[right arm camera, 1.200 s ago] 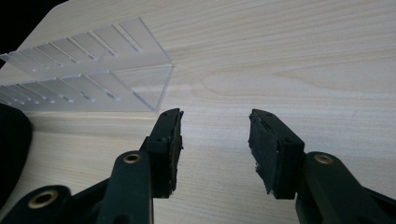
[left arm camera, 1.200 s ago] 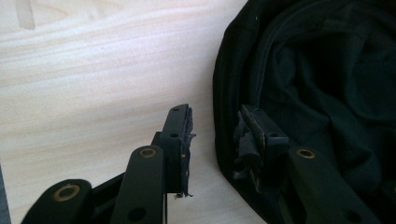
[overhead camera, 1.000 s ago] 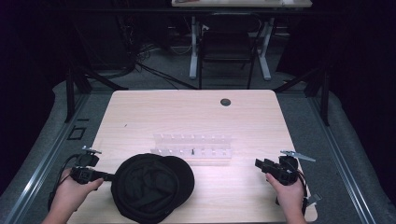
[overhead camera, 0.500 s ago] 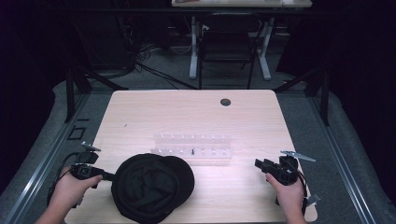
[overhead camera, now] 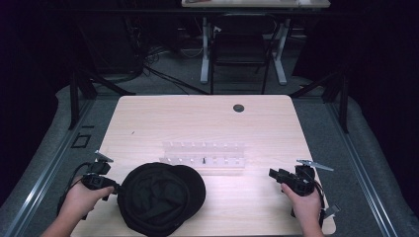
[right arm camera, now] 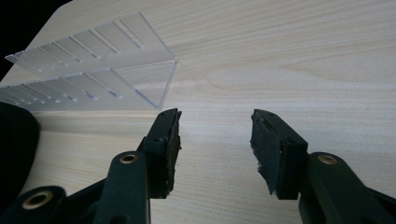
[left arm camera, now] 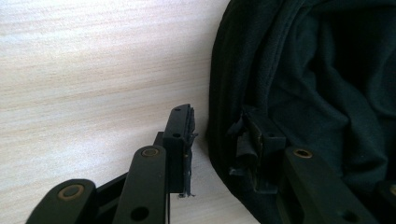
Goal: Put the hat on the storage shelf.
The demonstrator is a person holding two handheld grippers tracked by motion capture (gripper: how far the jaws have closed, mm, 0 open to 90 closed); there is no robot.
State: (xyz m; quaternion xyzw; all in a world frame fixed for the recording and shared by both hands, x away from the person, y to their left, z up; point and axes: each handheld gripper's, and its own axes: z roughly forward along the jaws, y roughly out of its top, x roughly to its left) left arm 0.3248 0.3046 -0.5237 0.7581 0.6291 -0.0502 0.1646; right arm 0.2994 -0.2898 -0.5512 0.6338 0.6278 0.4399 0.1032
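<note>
A black fabric hat (overhead camera: 160, 197) lies opening-up at the table's front left. My left gripper (overhead camera: 114, 188) is at its left edge. In the left gripper view the left gripper (left arm camera: 217, 126) is open, and the rim of the hat (left arm camera: 322, 84) runs up between the jaws, one jaw over bare wood and the other over the inner fabric. A clear acrylic slotted rack (overhead camera: 203, 158) stands at the table's middle. My right gripper (overhead camera: 272, 173) rests open at the front right, with nothing between its fingers (right arm camera: 215, 126), pointing toward the end of the rack (right arm camera: 93, 70).
The light wooden table (overhead camera: 207, 123) has a round dark hole (overhead camera: 238, 107) near its far edge. A small dark piece (overhead camera: 204, 160) sits in the rack's front row. Beyond the table stand a chair and desk legs (overhead camera: 239, 54) in the dark.
My left hand and gripper have shifted slightly at the hat's left edge. The right gripper and the rack have stayed where they were.
</note>
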